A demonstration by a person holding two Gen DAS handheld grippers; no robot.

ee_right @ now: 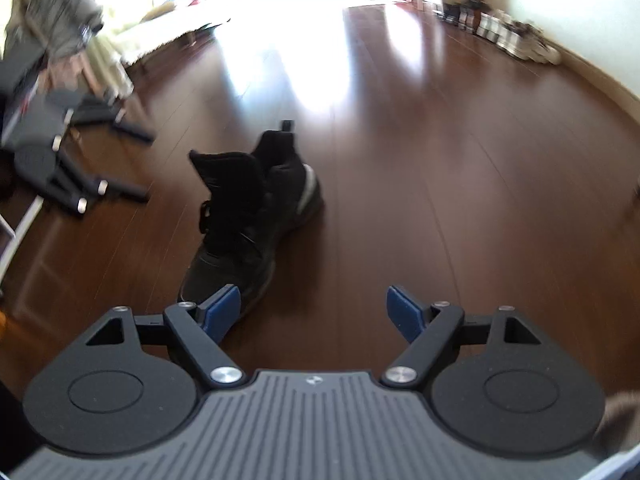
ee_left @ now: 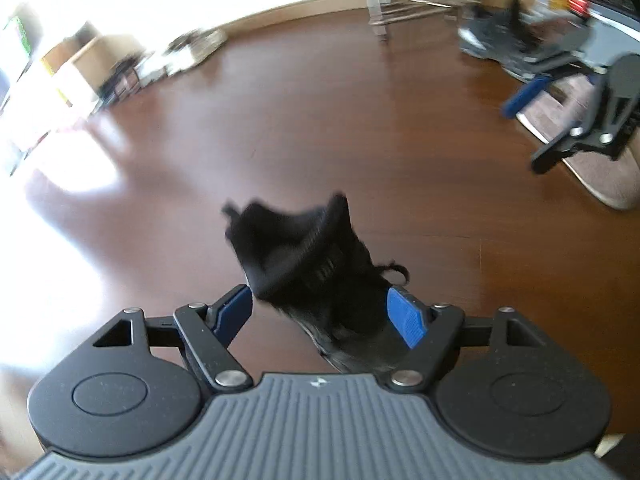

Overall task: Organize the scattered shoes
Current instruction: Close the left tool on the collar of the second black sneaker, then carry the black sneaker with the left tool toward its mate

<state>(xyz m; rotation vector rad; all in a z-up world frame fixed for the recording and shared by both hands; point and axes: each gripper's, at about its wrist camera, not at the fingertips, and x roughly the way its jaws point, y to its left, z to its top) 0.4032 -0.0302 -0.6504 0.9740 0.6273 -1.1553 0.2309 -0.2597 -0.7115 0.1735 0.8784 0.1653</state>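
Left wrist view: nearest the lens, the left claw (ee_left: 320,316) carries a black high-top shoe (ee_left: 316,276) between its blue pads — the left pad (ee_left: 234,312) meets the collar, the right pad (ee_left: 406,318) lies against the shoe's side. The jaws stand wide because the shoe itself is wide; the shoe hangs clear of the dark wooden floor (ee_left: 320,120), which suggests it is in transit to a tidy spot. At far right of this view the right claw (ee_left: 560,116) appears, blurred, above a pale rug (ee_left: 592,168).

Right wrist view: the right claw (ee_right: 314,312) has its jaws well apart and nothing between them. The left pad (ee_right: 222,312) overlaps the toe of a second black high-top shoe (ee_right: 248,216) in the picture, though contact cannot be confirmed; the right pad (ee_right: 402,316) sits over bare floor (ee_right: 440,200). This shoe rests on the floor, toe toward the lens, apparently either just set down or the next pick-up.

Further right, along the far wall, a row of shoes (ee_right: 500,32) stands lined up — the likely destination for the scattered pair.
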